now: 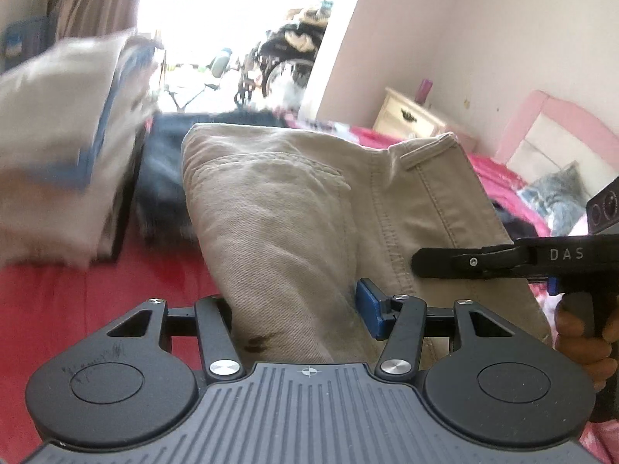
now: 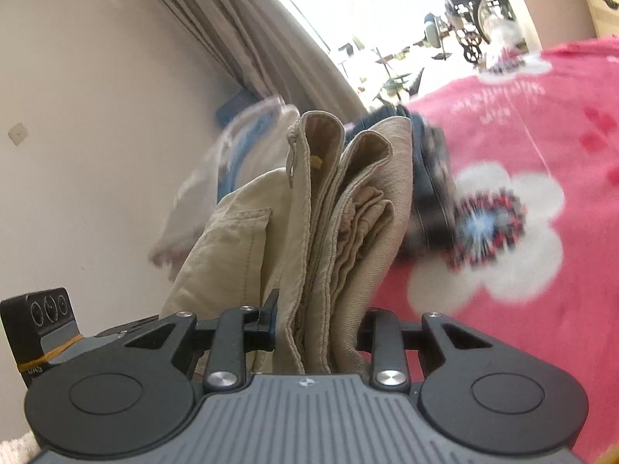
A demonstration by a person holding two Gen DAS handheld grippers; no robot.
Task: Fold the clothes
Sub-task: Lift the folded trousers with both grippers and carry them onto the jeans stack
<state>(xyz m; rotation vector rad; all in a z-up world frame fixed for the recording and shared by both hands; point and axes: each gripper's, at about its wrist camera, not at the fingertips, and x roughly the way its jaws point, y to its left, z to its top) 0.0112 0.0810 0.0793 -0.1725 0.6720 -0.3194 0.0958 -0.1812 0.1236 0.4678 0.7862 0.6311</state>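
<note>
In the left wrist view, the left gripper point(image 1: 300, 311) has its jaws clamped on the folded trousers point(image 1: 309, 208) at frame center, above the red bed point(image 1: 96, 309), with the right gripper point(image 1: 503, 259) entering at right. In the right wrist view, the right gripper point(image 2: 315, 328) pinches the trousers' point(image 2: 332, 212) stacked layers at center, jaws closed on them, the flowered bed point(image 2: 522, 135) to the right.

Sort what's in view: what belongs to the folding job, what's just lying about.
Job: khaki trousers, left tool, right tool, both clamped on them; folded stack; dark jeans.
Lying about: dresser, curtain, wheelchair.
</note>
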